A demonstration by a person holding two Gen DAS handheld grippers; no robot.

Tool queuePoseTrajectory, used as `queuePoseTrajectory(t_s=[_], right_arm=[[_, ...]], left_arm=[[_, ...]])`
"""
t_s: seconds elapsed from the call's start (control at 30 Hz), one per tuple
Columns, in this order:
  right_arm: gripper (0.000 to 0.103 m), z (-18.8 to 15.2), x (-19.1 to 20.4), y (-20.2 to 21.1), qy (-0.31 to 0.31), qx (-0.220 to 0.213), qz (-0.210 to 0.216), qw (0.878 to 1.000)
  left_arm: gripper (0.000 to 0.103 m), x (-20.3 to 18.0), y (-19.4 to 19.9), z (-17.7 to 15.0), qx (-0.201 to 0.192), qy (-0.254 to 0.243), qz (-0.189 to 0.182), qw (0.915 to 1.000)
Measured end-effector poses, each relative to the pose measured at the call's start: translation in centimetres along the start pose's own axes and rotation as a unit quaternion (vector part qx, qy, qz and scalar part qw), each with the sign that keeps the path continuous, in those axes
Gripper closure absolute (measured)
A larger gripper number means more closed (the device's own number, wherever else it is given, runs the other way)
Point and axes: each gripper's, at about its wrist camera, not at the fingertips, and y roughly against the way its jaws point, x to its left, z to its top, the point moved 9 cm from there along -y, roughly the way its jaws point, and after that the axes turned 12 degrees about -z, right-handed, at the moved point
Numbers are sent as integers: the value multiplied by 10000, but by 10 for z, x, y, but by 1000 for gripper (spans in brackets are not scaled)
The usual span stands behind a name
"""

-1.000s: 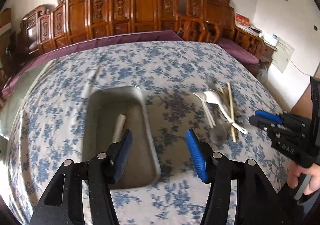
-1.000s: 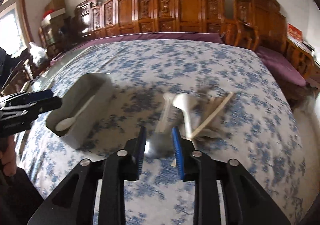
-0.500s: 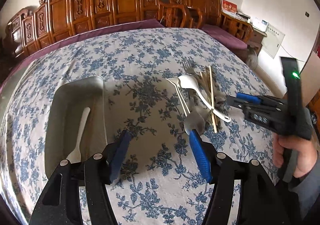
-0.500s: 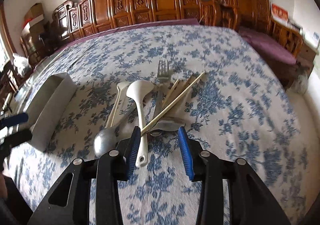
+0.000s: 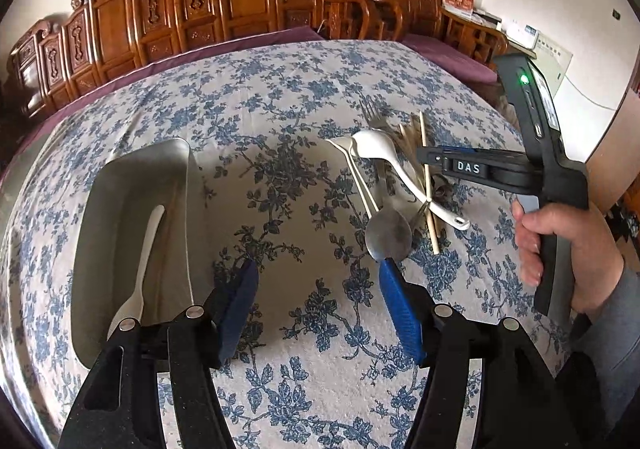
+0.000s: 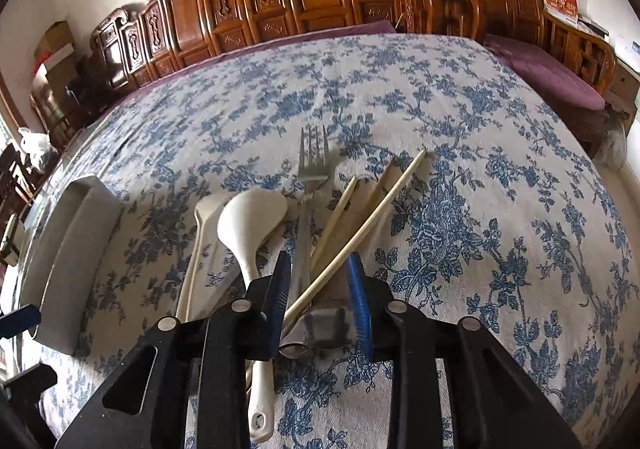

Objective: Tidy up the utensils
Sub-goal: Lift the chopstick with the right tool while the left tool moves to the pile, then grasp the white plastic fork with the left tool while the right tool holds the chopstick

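A metal tray [image 5: 120, 185] lies on the floral tablecloth at the left and holds a white plastic fork [image 5: 142, 265]. To its right lies a pile of utensils: a white ladle spoon [image 5: 384, 153], a metal spoon [image 5: 389, 234], a metal fork [image 6: 312, 185] and wooden chopsticks [image 6: 360, 233]. My left gripper [image 5: 320, 289] is open and empty over the cloth between tray and pile. My right gripper [image 6: 320, 289] is open, low over the pile, its fingers either side of the fork handle and a chopstick. It also shows in the left wrist view [image 5: 448, 157].
The tray also shows at the left of the right wrist view [image 6: 72, 241]. Carved wooden chairs [image 5: 240, 1] line the table's far side. A purple underlay [image 6: 552, 73] shows at the table's far and right edges.
My right gripper has moved forward and down onto the utensil pile, now straddling the fork and chopsticks. My left gripper has shifted right, away from the tray.
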Motion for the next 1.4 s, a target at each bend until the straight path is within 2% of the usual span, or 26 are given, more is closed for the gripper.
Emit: queuePoseTrajectory(t_s=[0.1, 0.47, 0.67, 0.97, 1.2, 1.4], right_arm=[[78, -2, -2, -5, -1, 93, -59, 9999], [80, -12, -27, -8, -229, 277, -241, 9991], [97, -11, -30, -7, -190, 279, -264, 9991], [97, 2, -40, 20, -226, -64, -215, 9995], [97, 7, -43, 25, -153, -180, -192, 9995], [97, 9, -43, 30, -174, -244, -98, 9995]], left_arm=[[43, -1, -4, -1, 46, -23, 14, 10000], [43, -1, -7, -6, 106, -48, 87, 9999], [43, -1, -8, -5, 106, -51, 107, 9999], [43, -4, -18, 2, 89, -40, 95, 9999], [43, -10, -38, 17, 138, -40, 76, 9999], [54, -15, -74, 37, 260, 79, -4, 9996]])
